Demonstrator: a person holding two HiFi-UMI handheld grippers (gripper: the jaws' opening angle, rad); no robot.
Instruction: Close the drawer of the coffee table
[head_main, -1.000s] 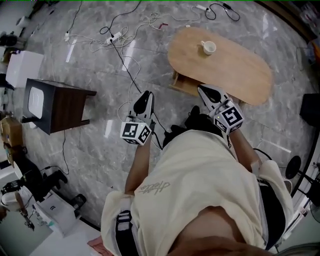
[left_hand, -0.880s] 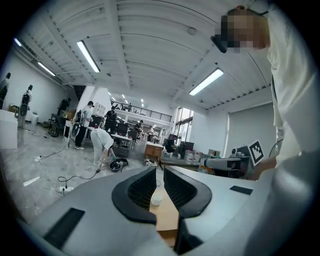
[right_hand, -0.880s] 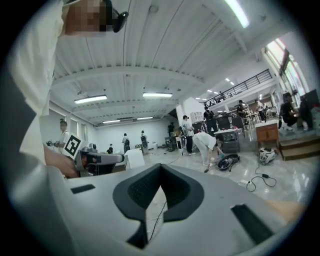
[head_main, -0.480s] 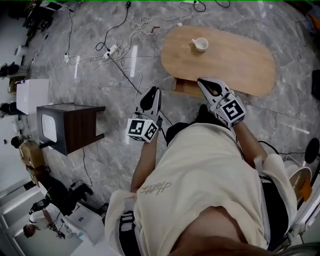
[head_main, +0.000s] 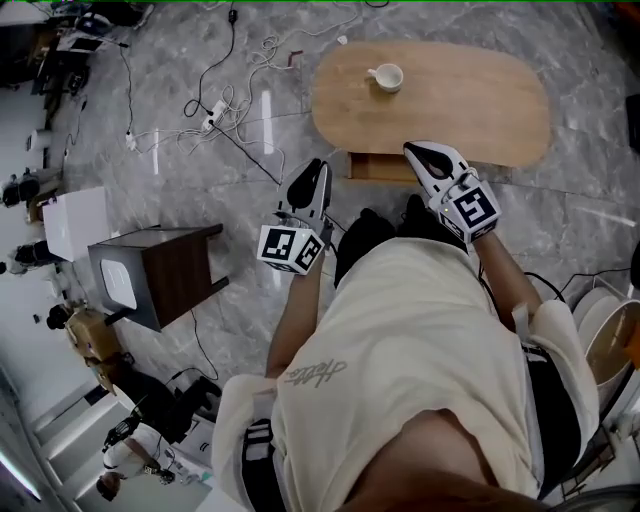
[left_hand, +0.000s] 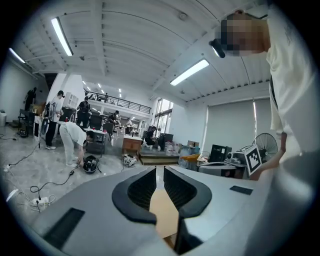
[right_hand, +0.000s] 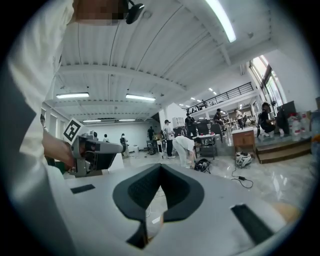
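Over the last second the head view has swung toward the coffee table (head_main: 470, 100), and both tools have closed in on it. The left gripper (head_main: 316, 172) hovers left of the drawer (head_main: 375, 167), its jaws a slim gap apart and empty. The drawer still projects from under the table's near edge. The right gripper (head_main: 415, 152), jaws pressed together, now sits just beside the drawer's right end, so the push appears imminent. The script print on the shirt (head_main: 400, 340) is unreadable.
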